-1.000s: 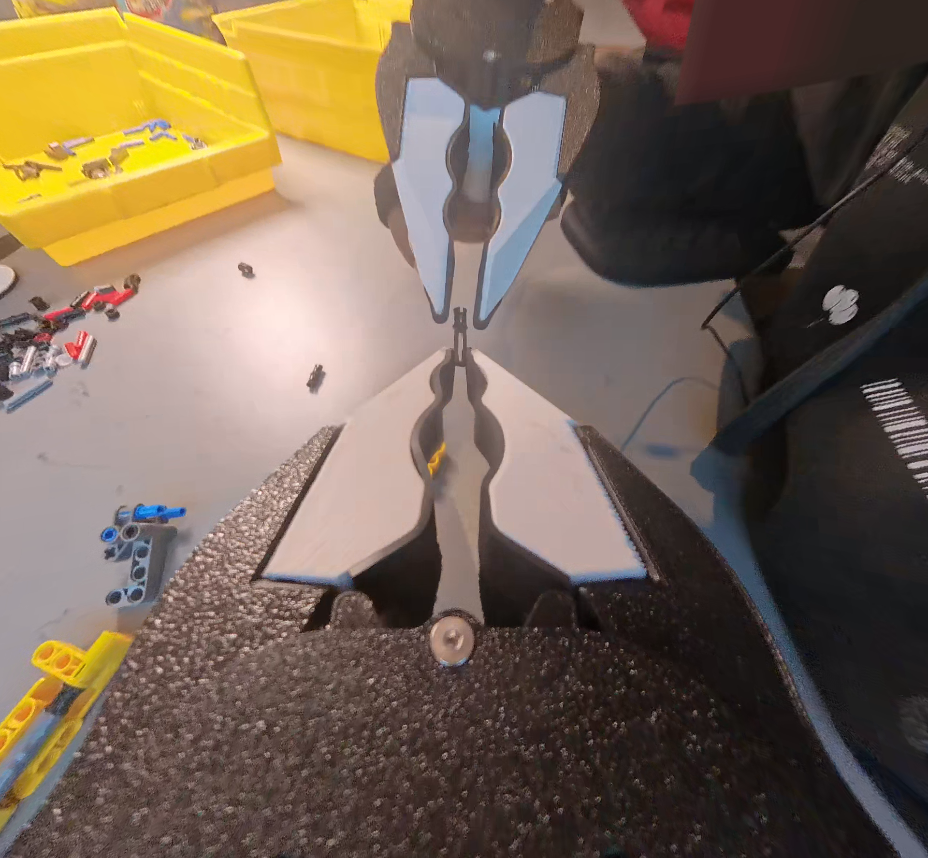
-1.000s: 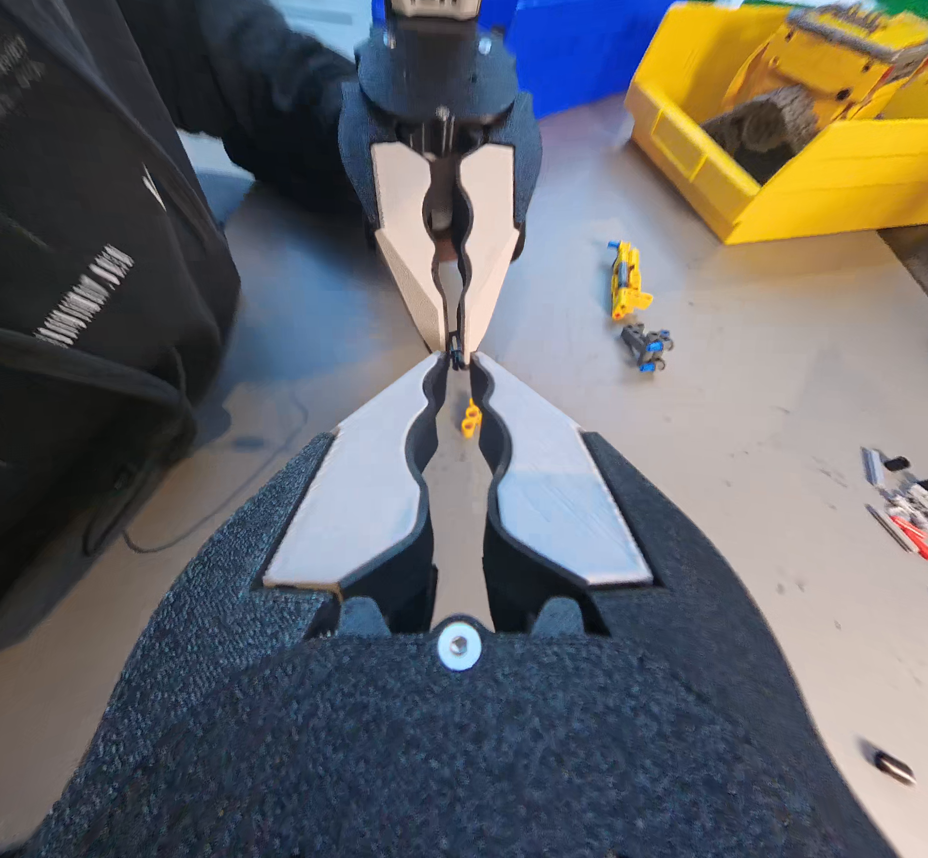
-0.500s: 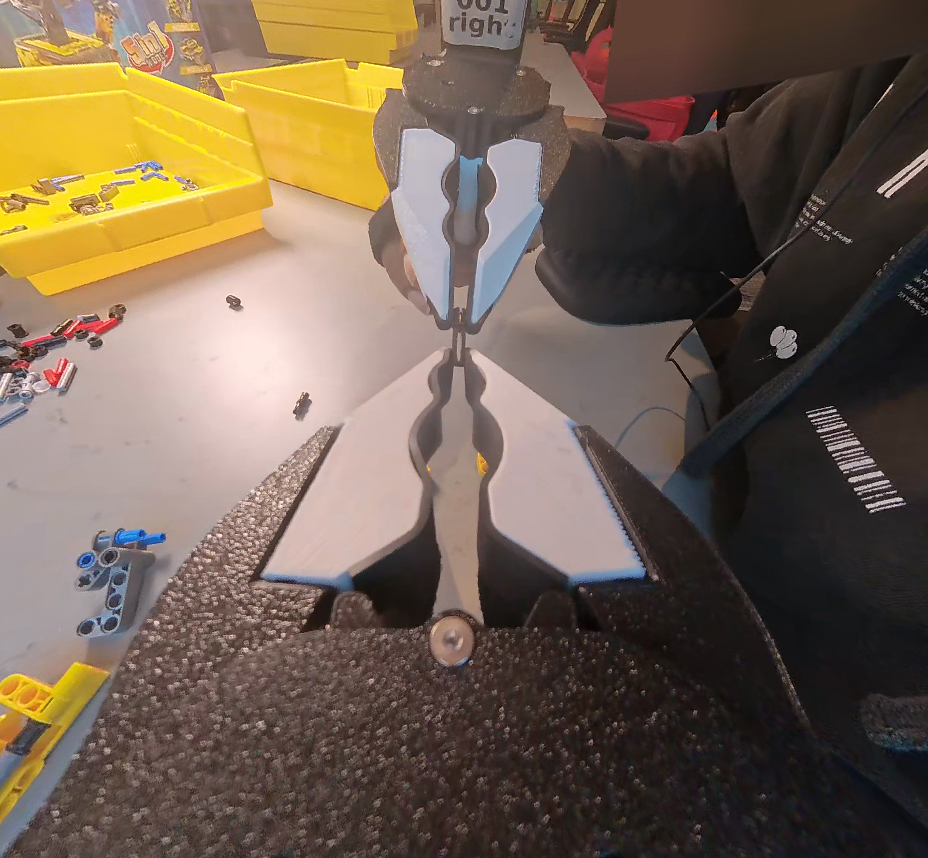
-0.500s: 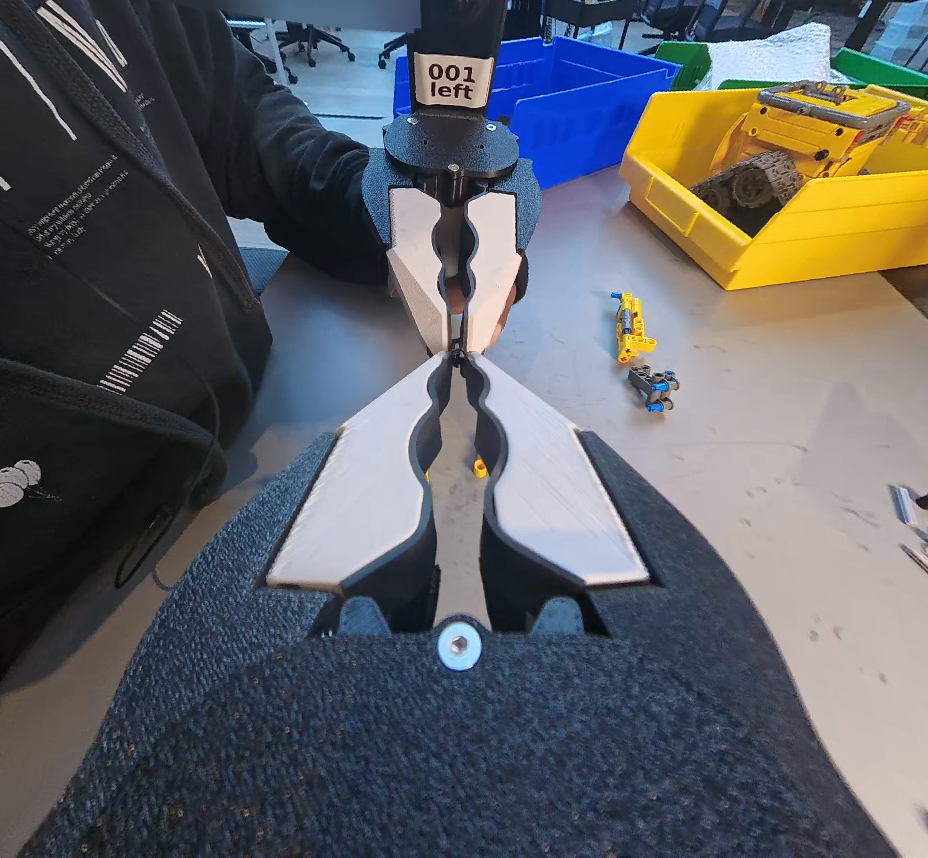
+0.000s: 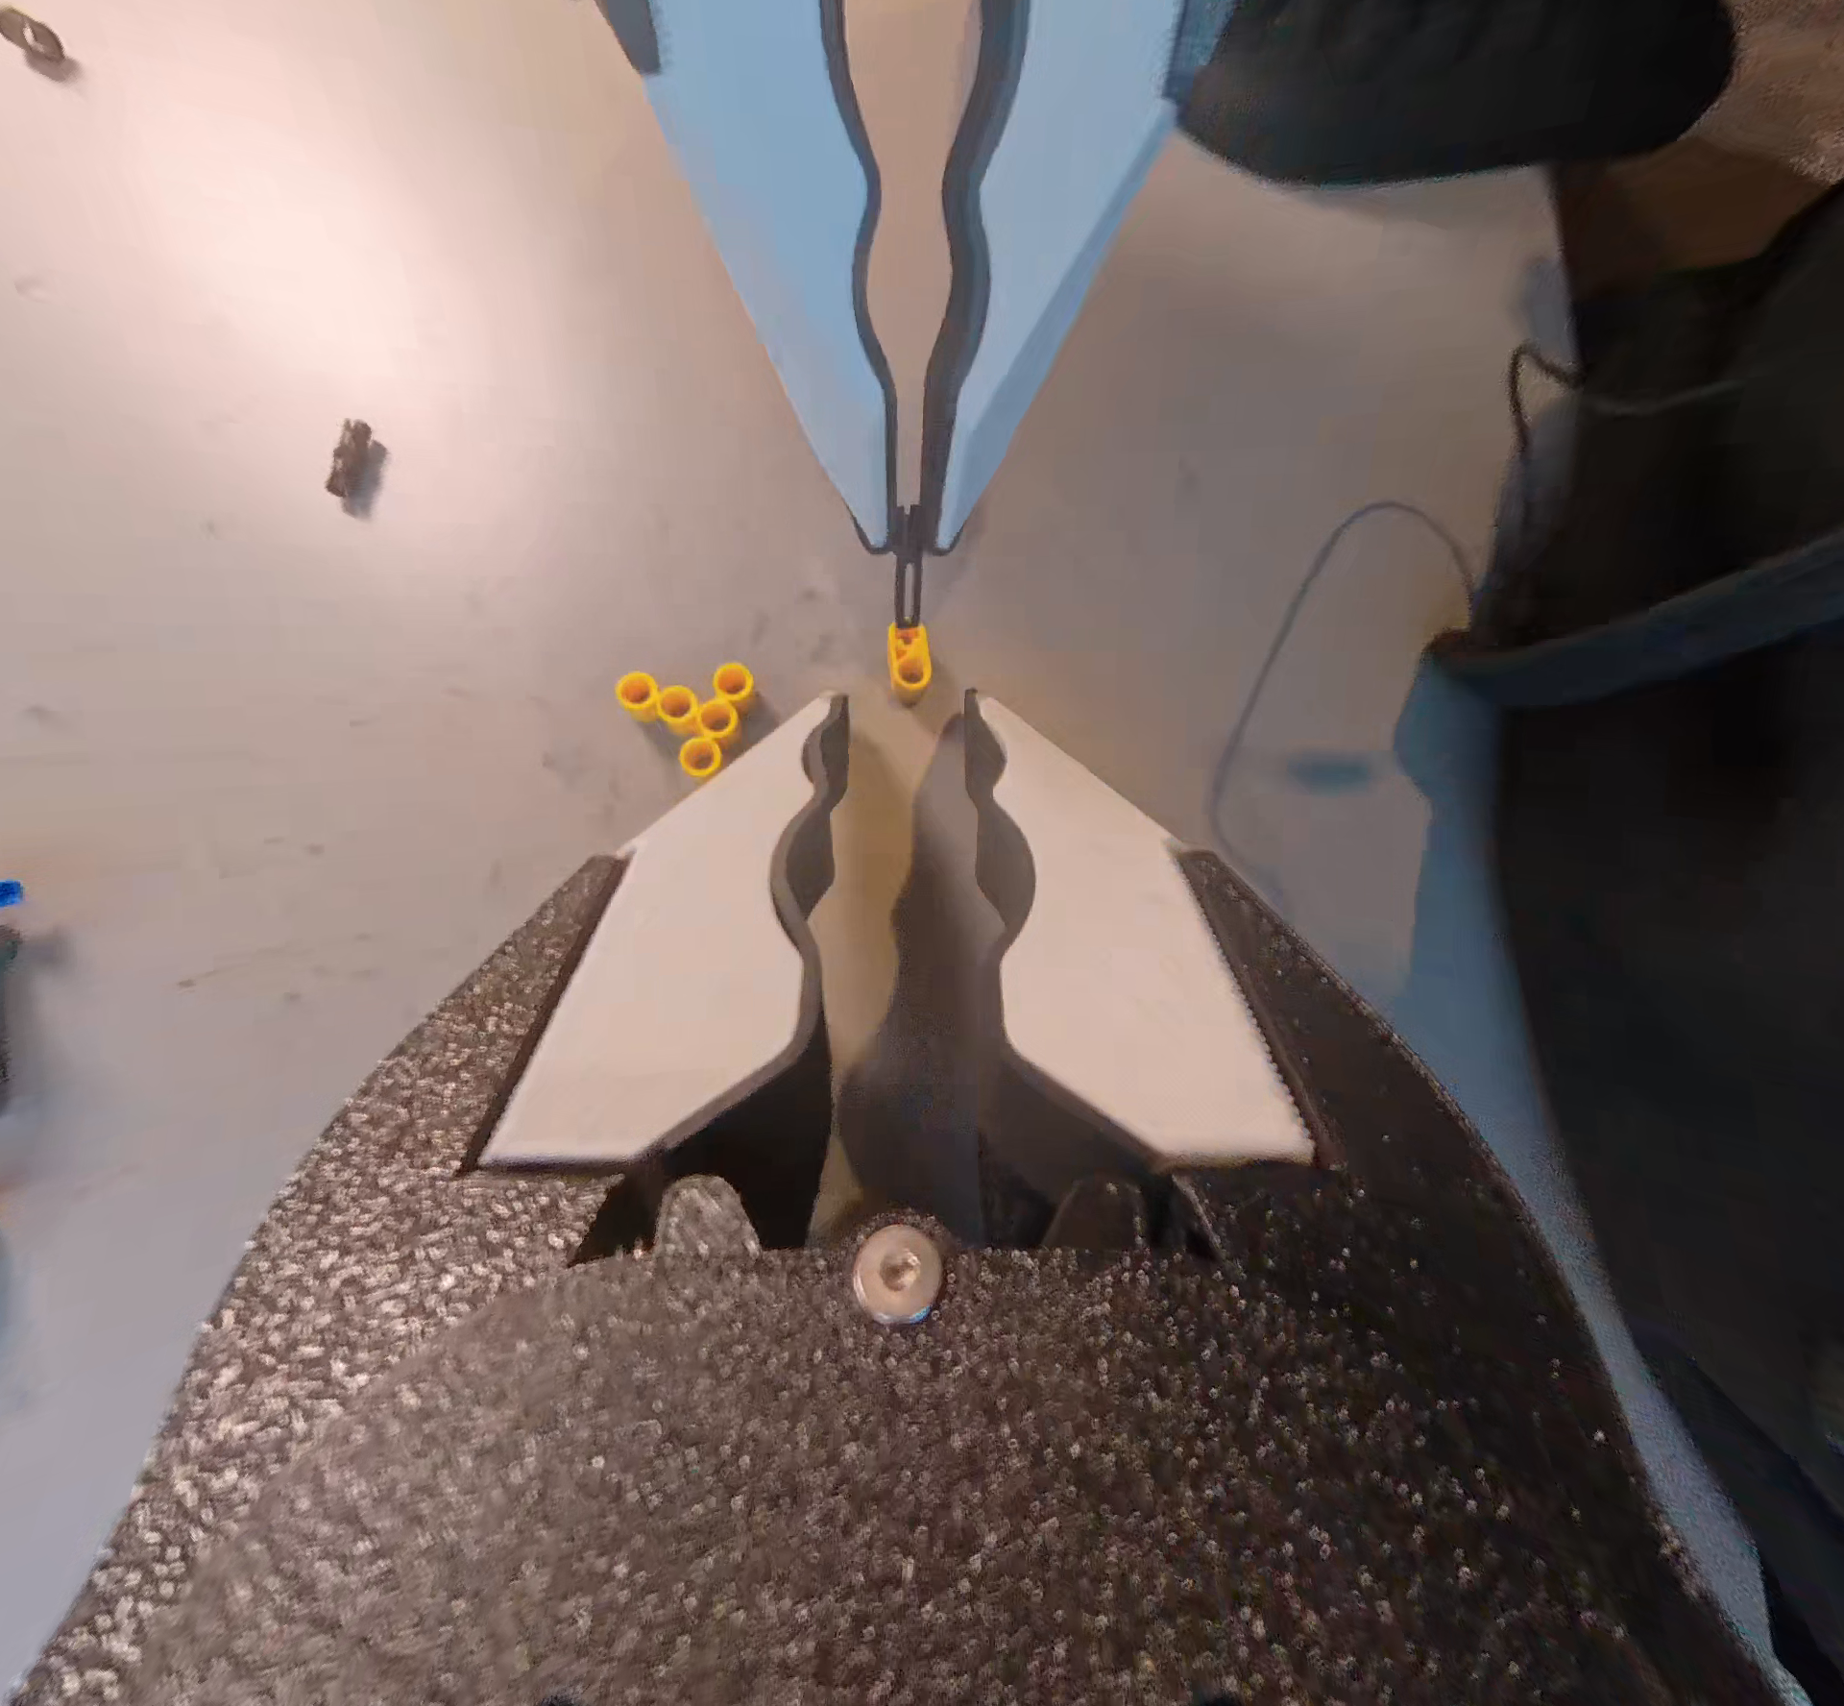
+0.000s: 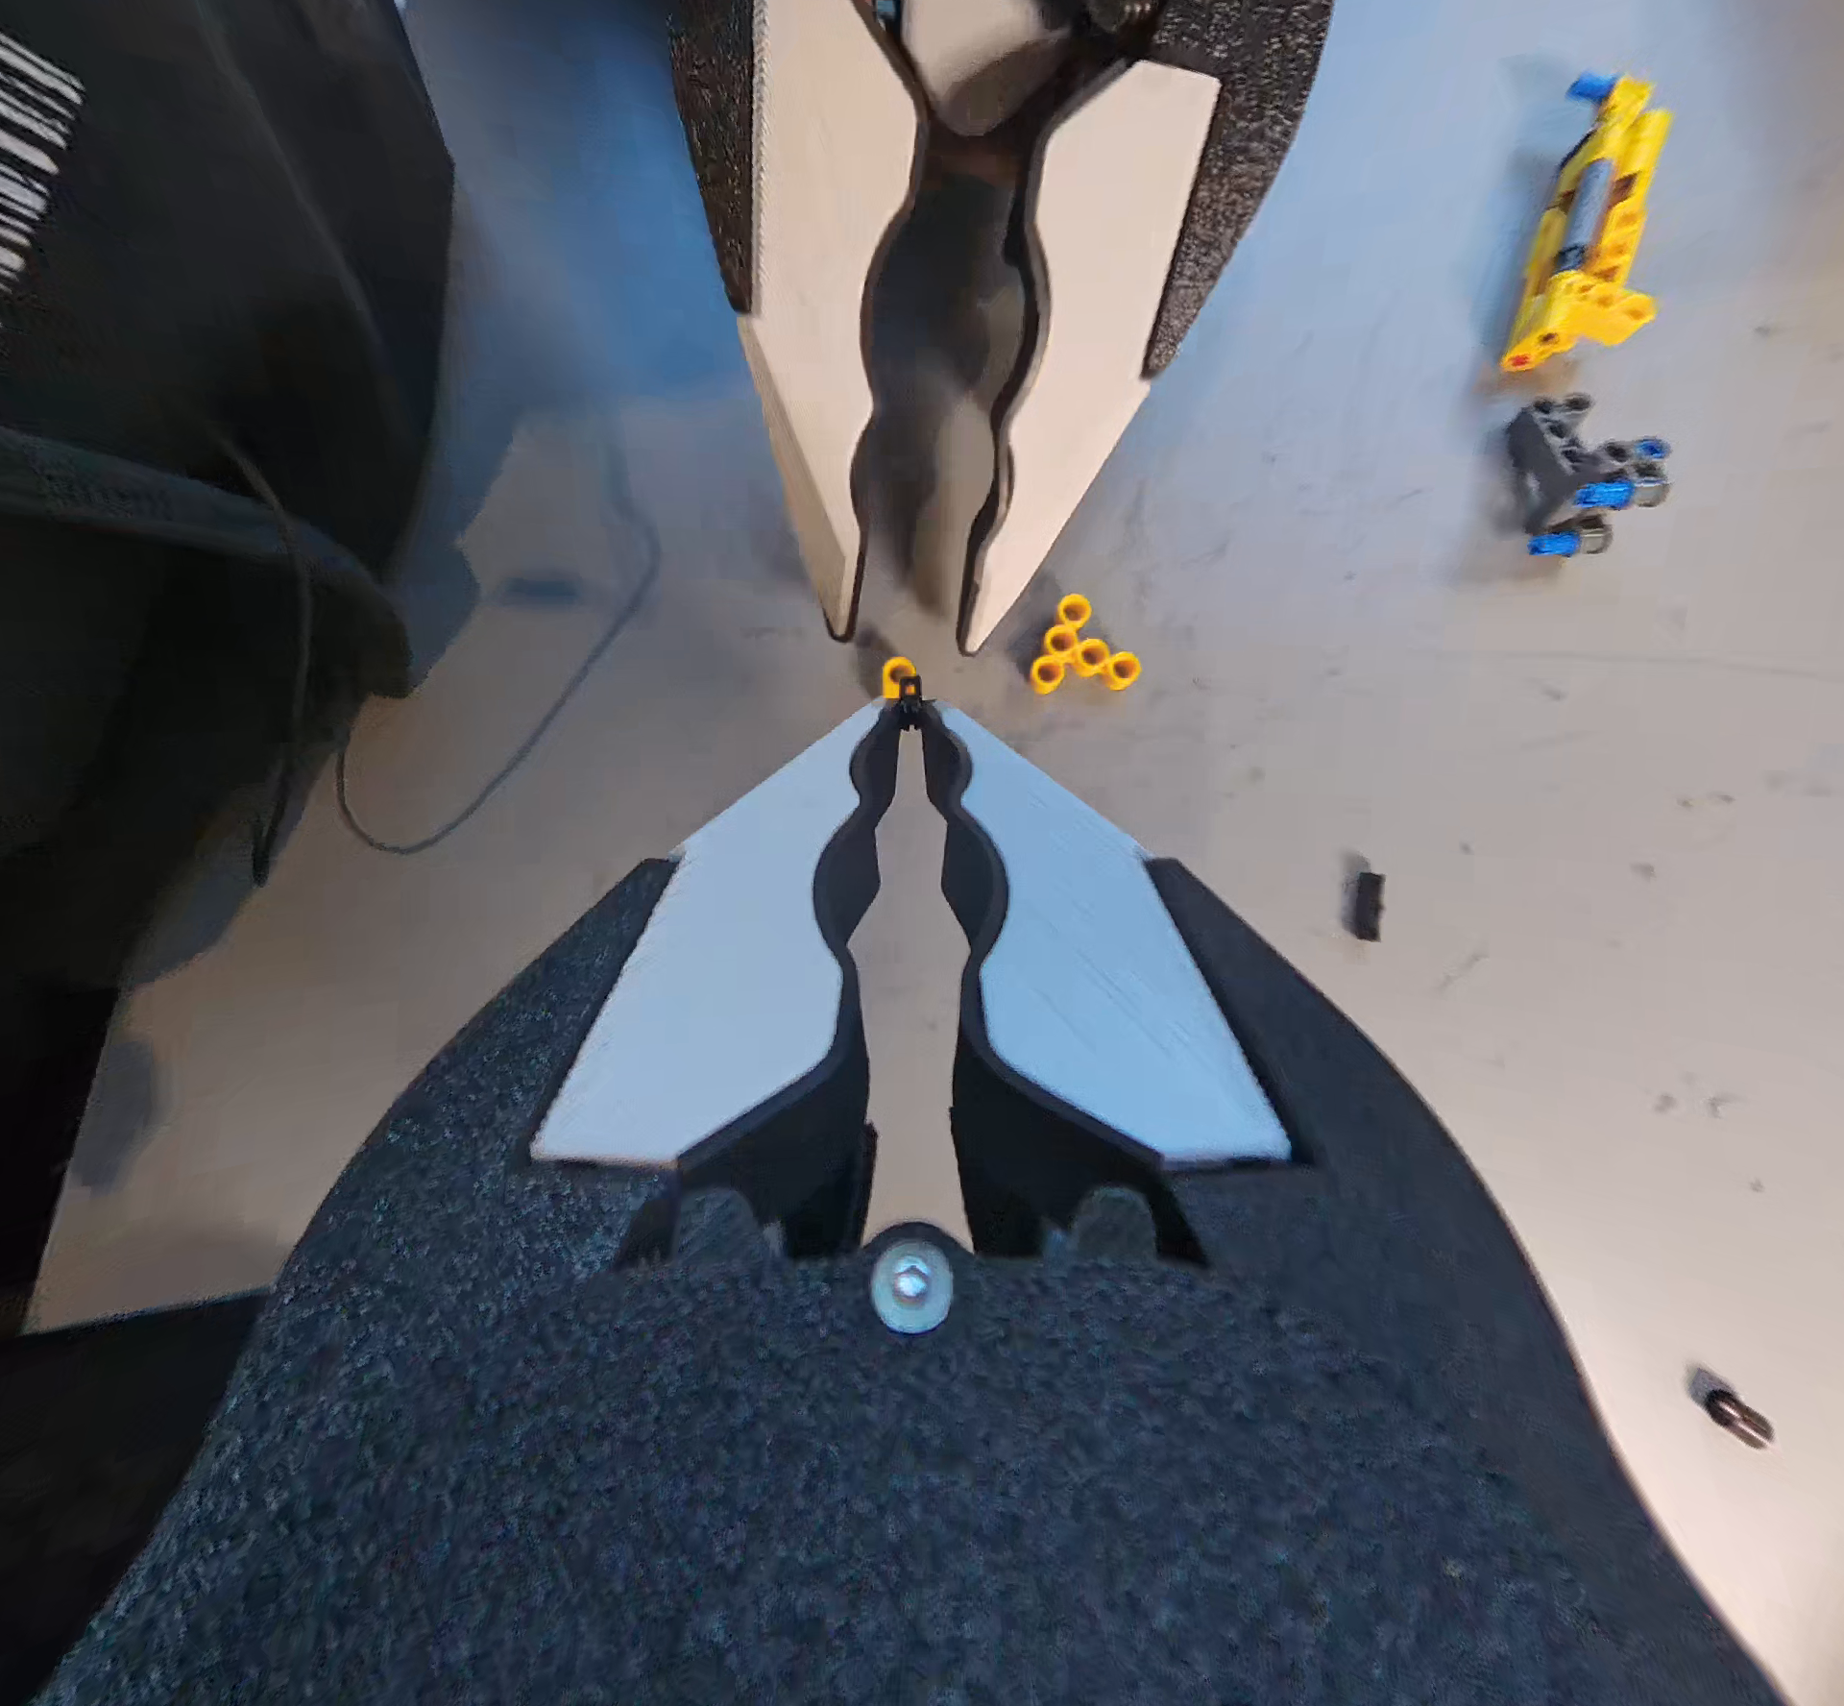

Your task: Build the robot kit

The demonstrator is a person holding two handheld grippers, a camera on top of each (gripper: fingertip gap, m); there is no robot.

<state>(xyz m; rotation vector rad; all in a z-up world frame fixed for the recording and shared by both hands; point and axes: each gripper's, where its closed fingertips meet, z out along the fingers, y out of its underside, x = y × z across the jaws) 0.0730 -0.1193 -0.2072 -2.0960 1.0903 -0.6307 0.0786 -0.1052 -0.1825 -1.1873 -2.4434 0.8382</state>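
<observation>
My left gripper (image 5: 906,720) has pale grey wedge fingers (image 5: 689,950) with wavy black inner edges, set in a speckled black textured body (image 5: 898,1478) with a silver screw (image 5: 895,1274) behind them. My right gripper (image 6: 906,710) matches. I wear a black sleeve (image 5: 1437,11).

Right gripper (image 6: 906,710): pale grey fingers edged black, speckled black housing, clamping a black pin (image 5: 910,570). At its tips: a small yellow beam (image 5: 909,660). Beside the left gripper (image 5: 903,705): a yellow five-hole connector (image 5: 693,710). Grey table (image 5: 299,261). Right of the claws: a yellow assembly (image 6: 1587,231) and a dark grey part with blue pins (image 6: 1582,475).
</observation>
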